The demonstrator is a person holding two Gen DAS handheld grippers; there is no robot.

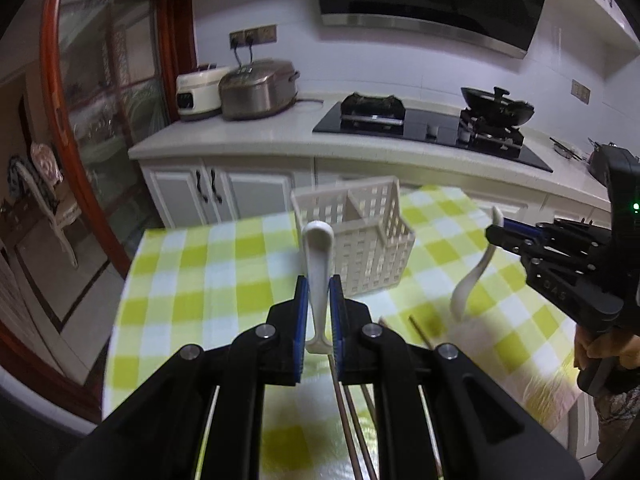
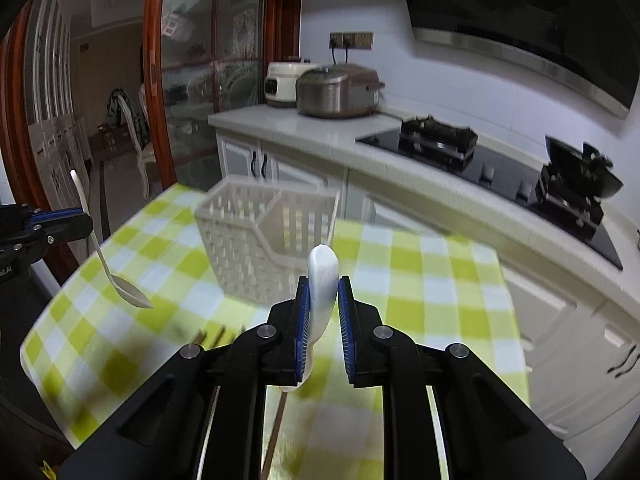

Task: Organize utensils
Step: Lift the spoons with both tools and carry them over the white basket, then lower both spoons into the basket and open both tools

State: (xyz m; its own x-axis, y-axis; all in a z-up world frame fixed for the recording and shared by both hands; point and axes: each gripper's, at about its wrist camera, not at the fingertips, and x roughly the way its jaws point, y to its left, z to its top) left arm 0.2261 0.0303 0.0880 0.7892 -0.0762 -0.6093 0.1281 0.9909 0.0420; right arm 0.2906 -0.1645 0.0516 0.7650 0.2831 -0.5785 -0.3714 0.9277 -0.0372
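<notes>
My left gripper (image 1: 319, 286) is shut on a white spoon (image 1: 318, 264), held upright above the checked table, in front of the white slotted utensil basket (image 1: 360, 236). My right gripper (image 2: 323, 286) is shut on a second white spoon (image 2: 322, 280), a little short of the basket (image 2: 260, 248). Each gripper shows in the other's view: the right one (image 1: 494, 234) with its spoon (image 1: 472, 276) hanging bowl down, the left one (image 2: 82, 220) with its spoon (image 2: 108, 264) hanging bowl down. Brown chopsticks (image 1: 352, 412) lie on the table below the grippers, and they show in the right wrist view too (image 2: 212, 336).
The table has a green and white checked cloth (image 1: 192, 280). Behind it runs a kitchen counter (image 1: 248, 136) with two rice cookers (image 1: 256, 88), a gas hob (image 1: 432, 124) and a black wok (image 1: 498, 106). A glass sliding door with a red frame (image 1: 60, 100) stands at the left.
</notes>
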